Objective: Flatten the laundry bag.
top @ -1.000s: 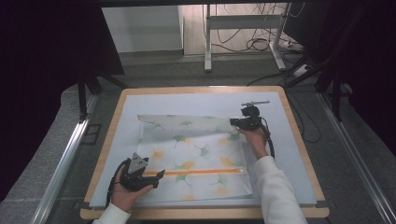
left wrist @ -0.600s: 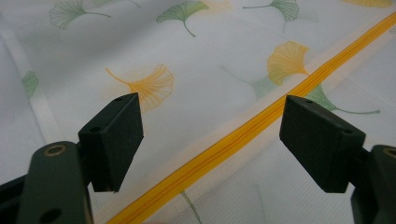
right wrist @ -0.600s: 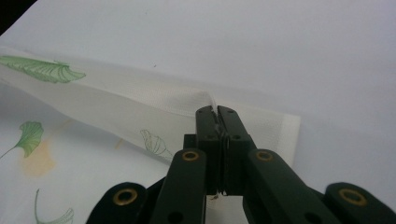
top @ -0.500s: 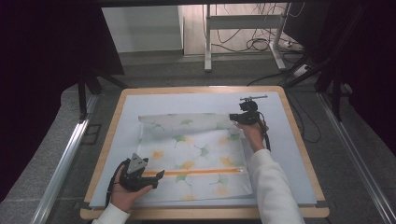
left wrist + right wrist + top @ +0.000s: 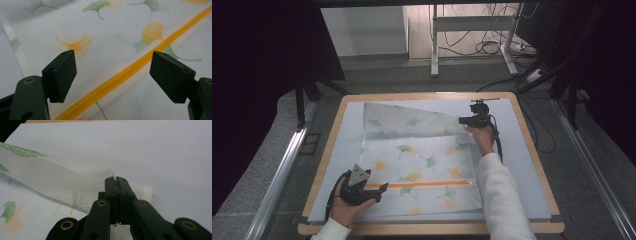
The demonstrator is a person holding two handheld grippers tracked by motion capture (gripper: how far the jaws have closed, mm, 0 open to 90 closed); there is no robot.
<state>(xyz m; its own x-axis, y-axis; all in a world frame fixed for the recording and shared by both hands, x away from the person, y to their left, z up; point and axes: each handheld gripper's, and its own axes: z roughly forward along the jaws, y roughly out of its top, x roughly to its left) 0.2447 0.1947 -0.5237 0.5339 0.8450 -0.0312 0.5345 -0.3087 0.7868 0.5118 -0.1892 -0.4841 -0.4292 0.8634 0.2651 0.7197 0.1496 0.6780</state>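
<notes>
A white mesh cloth [image 5: 412, 150] printed with green and orange ginkgo leaves lies spread on the table, a yellow zipper [image 5: 422, 184] running across its near part. My right gripper [image 5: 461, 120] at the back right is shut on the cloth's far right corner [image 5: 113, 175], lifting the edge off the table. In the right gripper view the fabric is pinched between the closed jaws. My left gripper [image 5: 382, 189] rests at the front left by the zipper's left end, jaws open. In the left gripper view the zipper [image 5: 130, 72] passes between the wide-apart pads [image 5: 62, 75], untouched.
A pale blue sheet [image 5: 522, 165] covers the wooden table [image 5: 532, 145]. Beyond the far edge stand a table leg frame and cables [image 5: 482, 47] on the floor. Metal rails [image 5: 282, 170] flank the table.
My right gripper has carried the cloth's corner toward the far edge, unfolding the far part of the cloth so more of it lies open. The left gripper stayed put.
</notes>
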